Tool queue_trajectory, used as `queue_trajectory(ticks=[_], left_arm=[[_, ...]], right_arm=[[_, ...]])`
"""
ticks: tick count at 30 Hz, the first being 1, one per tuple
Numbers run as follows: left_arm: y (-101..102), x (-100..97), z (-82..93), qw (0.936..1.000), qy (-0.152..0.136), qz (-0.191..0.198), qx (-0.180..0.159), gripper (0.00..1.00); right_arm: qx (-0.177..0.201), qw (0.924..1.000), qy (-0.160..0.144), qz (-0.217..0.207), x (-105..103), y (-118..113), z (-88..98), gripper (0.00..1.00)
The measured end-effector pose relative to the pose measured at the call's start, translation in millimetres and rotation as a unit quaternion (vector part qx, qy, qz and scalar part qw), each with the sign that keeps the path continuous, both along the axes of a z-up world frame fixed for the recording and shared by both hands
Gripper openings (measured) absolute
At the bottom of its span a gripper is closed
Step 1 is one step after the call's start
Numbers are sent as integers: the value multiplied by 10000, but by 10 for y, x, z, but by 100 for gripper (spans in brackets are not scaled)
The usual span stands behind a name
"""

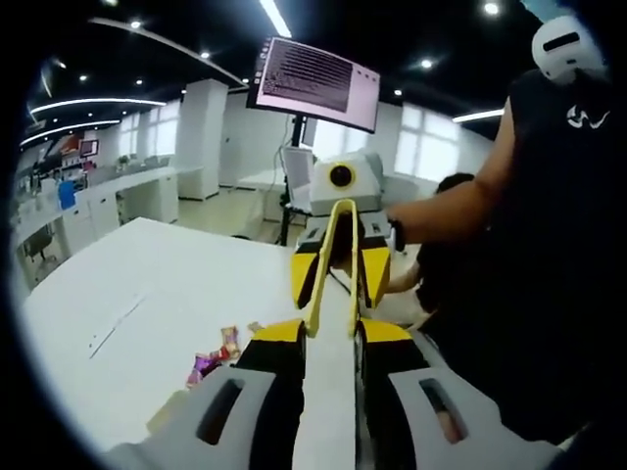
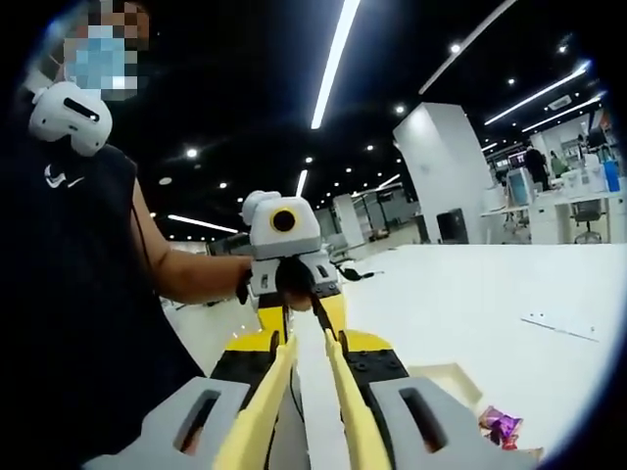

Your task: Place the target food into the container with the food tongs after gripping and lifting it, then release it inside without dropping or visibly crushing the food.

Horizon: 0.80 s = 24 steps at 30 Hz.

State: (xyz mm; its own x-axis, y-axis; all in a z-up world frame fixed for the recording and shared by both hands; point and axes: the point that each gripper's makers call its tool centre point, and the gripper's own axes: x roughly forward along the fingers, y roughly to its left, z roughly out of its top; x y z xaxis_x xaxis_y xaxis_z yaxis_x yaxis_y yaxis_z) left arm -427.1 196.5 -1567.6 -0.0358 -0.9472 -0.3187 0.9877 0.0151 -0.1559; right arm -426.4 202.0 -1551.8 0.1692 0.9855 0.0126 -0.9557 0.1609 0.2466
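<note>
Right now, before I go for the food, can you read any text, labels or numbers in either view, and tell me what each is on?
Nothing can be read for certain.
Monitor: lines of text, too small and blurred.
Person's black shirt: small white logo, no readable letters.
Candy wrappers: any print too blurred.

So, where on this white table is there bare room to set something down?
Bare: the wide tabletop beyond the wrapped sweets, out to its far edge. Crowded: the near edge, where the sweets and a shallow container sit by the held tongs.

left claw jaws close around yellow tongs | right claw opposite | wrapped candies on white table
</note>
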Motion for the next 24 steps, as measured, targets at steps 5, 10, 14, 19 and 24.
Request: queue_trajectory(ticks=[5,10,14,19,24], left_arm=[[58,133,17,9989,85,440,-109,57],[225,238,-40,9963,-160,840,-74,84],[406,321,-94,9909,-374,1291,-115,99],[754,348,-366,9808,-734,1795,180,99],[1038,206,-648,9739,-464,2221,74,99]], right_arm=[[-124,9998,-158,-79,8,-49,2,24],[-538,9967,-588,-144,37,-106,-54,25],[-720,9945,-738,-159,28,-143,-69,25],[-982,9923,-744,-151,40,-212,-119,26],[-1212,9902,-638,-264,101,-328,-201,26]])
